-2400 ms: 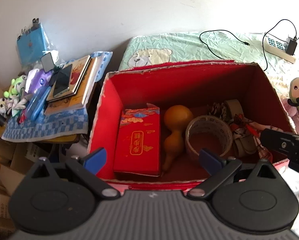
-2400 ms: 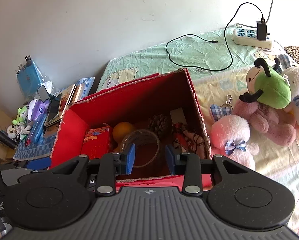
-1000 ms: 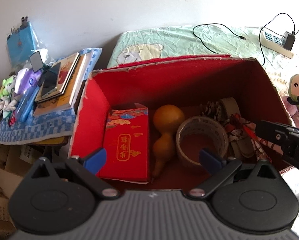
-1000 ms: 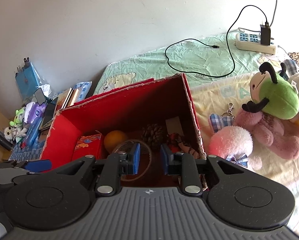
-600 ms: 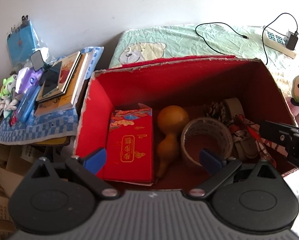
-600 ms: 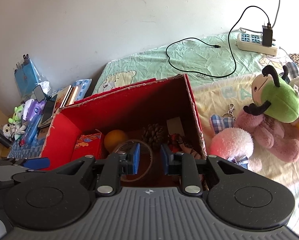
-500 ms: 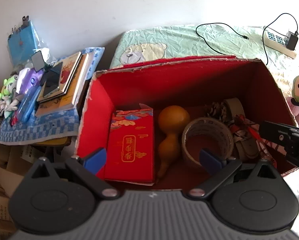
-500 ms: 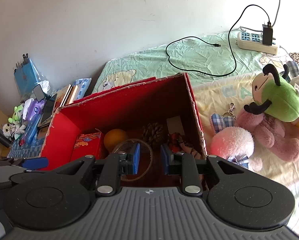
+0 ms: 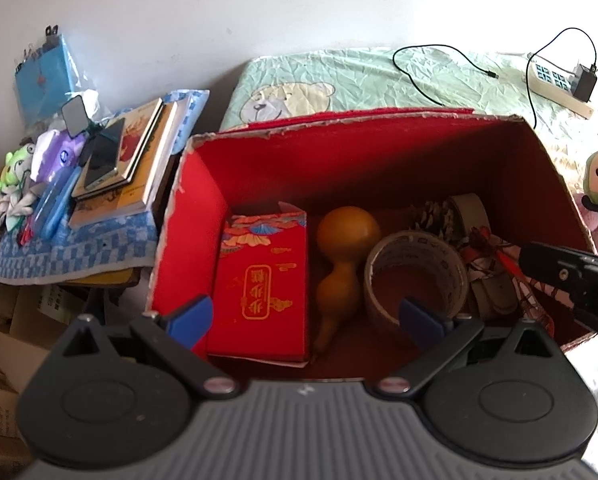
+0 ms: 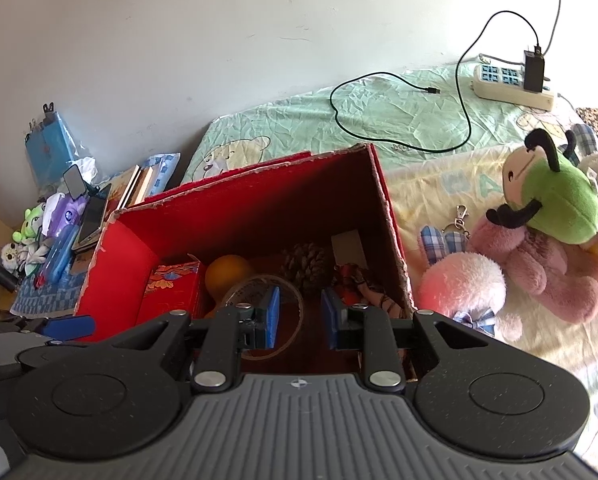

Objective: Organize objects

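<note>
An open red cardboard box [image 9: 187, 216] with frayed, pale rims is seen resting on a bed covered by a crinkled mint-green sheet with a bear print [image 10: 383, 120]. Inside it, a flat red paper packet with gold characters and a floral top edge [image 9: 263, 284] is laid against the left wall. Just beside it lies a smooth orange-brown gourd with a pinched waist [image 9: 341, 260], and next to that a wide roll of translucent brownish tape [image 9: 415, 276] is set on its side. Behind the roll, a scaly brown pine cone [image 10: 305, 264] and a second, paler tape roll [image 9: 469, 212] are found, with a patterned red-and-white cloth bundle [image 10: 369, 286] at the right wall.

The left tongs [image 9: 305, 318] are held wide apart above the near edge of the box, nothing between the blue pads. The right tongs [image 10: 301, 318] are held with a narrow gap, empty, above the tape roll.

On the bed to the right, a fluffy pink plush toy [image 10: 465, 284] and a green-headed plush with black antennae [image 10: 551, 200] are placed; a white power strip [image 10: 515, 84] and a looped black cable [image 10: 399, 120] lie farther back. To the left, a stack of books with a phone on top [image 9: 123, 160] is kept on a blue checked cloth [image 9: 79, 252]. A plain white wall closes the room behind.
</note>
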